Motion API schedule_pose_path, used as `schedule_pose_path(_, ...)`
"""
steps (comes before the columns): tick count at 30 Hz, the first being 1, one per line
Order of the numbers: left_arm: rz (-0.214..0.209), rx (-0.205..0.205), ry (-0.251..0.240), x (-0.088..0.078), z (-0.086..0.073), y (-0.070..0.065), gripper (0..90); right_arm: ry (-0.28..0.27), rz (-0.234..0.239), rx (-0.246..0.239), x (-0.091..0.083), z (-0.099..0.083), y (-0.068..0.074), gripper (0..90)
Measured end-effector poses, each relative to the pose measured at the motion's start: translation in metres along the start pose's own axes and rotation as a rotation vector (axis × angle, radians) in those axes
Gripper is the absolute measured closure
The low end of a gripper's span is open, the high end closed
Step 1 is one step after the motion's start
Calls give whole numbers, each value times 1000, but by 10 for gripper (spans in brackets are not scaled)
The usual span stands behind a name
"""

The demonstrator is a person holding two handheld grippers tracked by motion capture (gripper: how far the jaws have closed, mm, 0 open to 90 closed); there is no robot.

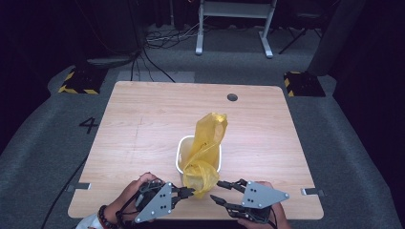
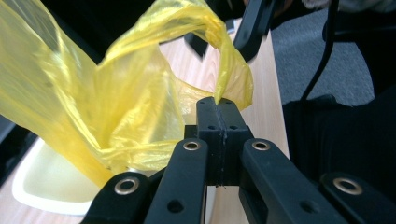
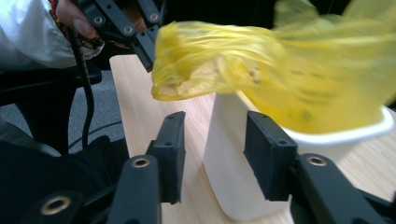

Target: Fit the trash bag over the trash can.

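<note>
A thin yellow plastic bag (image 1: 205,148) stands up out of a small white bin (image 1: 179,153) near the table's front edge, and its lower part hangs over the bin's near rim. My left gripper (image 1: 191,192) is shut on an edge of the bag (image 2: 116,107), the film pinched at the tips of my left gripper (image 2: 218,105). My right gripper (image 1: 217,191) is open just right of the hanging film. In the right gripper view the gap of my right gripper (image 3: 212,140) frames the bin's wall (image 3: 229,154) below the bag (image 3: 261,70), with nothing between the pads.
The wooden table (image 1: 143,124) has a round cable hole (image 1: 232,97) at the back right. Its front edge runs just under both hands. Grey carpet surrounds the table, with cables and a metal frame (image 1: 234,24) beyond it.
</note>
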State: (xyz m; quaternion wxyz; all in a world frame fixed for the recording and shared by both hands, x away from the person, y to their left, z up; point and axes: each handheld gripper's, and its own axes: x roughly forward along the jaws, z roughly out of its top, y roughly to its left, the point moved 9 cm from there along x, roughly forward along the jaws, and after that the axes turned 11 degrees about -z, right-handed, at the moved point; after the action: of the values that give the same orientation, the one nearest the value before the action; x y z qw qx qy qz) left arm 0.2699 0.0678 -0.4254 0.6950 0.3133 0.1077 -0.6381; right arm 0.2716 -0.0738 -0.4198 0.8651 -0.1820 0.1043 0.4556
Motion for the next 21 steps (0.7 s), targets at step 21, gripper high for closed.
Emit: schedule_pose_path(21,-22,-3,115,34,-29,-4,897,-20,-58,135,4,40,-15,407)
